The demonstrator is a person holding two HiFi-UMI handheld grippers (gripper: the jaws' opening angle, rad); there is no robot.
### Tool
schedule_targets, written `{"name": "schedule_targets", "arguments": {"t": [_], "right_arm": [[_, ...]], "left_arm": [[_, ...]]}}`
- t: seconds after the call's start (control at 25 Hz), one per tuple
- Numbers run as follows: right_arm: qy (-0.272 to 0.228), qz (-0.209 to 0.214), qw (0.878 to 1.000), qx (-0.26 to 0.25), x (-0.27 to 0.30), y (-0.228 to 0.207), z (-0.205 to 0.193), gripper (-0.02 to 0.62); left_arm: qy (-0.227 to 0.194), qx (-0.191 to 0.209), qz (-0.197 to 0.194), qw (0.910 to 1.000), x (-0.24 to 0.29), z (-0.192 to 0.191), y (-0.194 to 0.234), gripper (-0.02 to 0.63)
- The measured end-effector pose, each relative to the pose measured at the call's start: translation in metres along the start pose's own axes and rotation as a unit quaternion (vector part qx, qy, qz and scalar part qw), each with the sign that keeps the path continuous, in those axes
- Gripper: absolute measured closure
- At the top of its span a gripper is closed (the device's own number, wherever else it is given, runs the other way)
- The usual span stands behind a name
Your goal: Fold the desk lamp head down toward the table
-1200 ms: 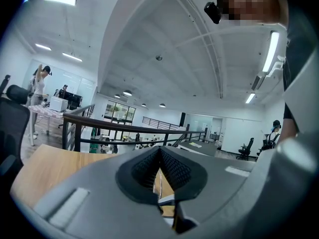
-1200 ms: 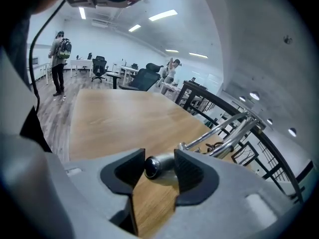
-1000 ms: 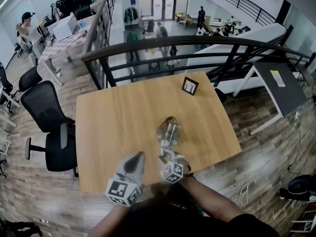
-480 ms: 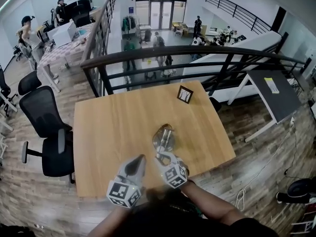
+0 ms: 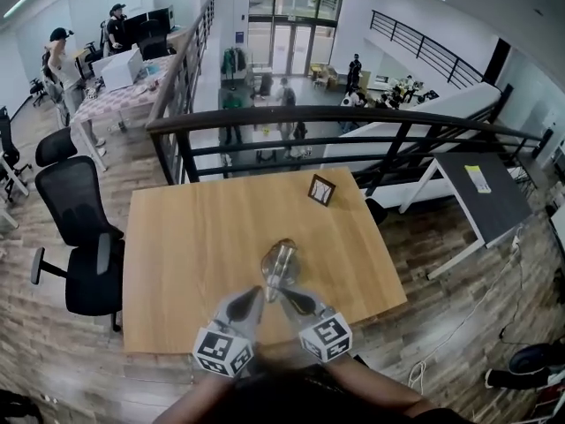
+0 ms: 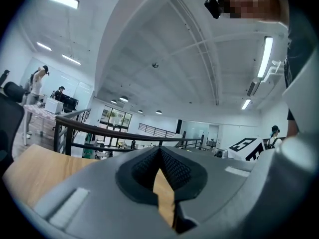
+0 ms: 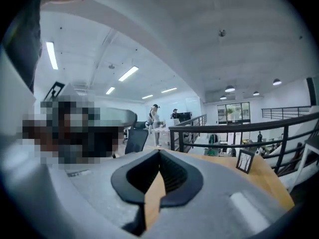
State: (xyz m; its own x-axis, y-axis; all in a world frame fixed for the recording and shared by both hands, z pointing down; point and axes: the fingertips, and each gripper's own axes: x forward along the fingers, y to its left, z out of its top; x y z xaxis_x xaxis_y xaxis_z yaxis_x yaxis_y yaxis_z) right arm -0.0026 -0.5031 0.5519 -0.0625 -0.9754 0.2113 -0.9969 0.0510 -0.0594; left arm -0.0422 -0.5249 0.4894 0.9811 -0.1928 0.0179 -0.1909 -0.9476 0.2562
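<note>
Desk lamp (image 5: 278,266), counted once, is seen on the surface (image 5: 177,263) near its front edge, with its long axis running away from the person. Left claw (image 5: 250,295) is held shut and empty. Right claw (image 5: 284,297) has just been closing, with nothing between. One picture frame (image 5: 321,189) is set farther right.

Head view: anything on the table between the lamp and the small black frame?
Nothing. In the head view only bare wooden tabletop lies between the desk lamp and the black frame near the far edge.
</note>
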Motion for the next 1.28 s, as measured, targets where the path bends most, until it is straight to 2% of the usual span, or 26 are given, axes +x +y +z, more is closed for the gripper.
{"name": "schedule_targets", "arguments": {"t": [0.16,0.28,0.8,1.0,1.28], "right_arm": [[-0.034,0.034,0.999,0.017,-0.034,0.003,0.026,0.592],[-0.044,0.057,0.997,0.014,-0.063,0.004,0.031,0.592],[-0.042,0.115,0.992,0.022,-0.215,0.01,-0.018,0.592],[-0.043,0.134,0.99,0.02,-0.249,0.019,-0.024,0.592],[-0.057,0.148,0.987,0.02,-0.269,0.031,-0.02,0.592]], "left_arm": [[-0.009,0.013,0.022,0.9996,-0.003,0.0,-0.032,0.603],[-0.012,0.018,0.035,0.9991,-0.004,-0.007,-0.066,0.603],[-0.015,0.003,0.089,0.9959,-0.024,-0.075,-0.214,0.603],[-0.014,0.008,0.108,0.994,-0.036,-0.082,-0.245,0.603],[-0.015,0.015,0.126,0.9918,-0.054,-0.083,-0.265,0.603]]}}
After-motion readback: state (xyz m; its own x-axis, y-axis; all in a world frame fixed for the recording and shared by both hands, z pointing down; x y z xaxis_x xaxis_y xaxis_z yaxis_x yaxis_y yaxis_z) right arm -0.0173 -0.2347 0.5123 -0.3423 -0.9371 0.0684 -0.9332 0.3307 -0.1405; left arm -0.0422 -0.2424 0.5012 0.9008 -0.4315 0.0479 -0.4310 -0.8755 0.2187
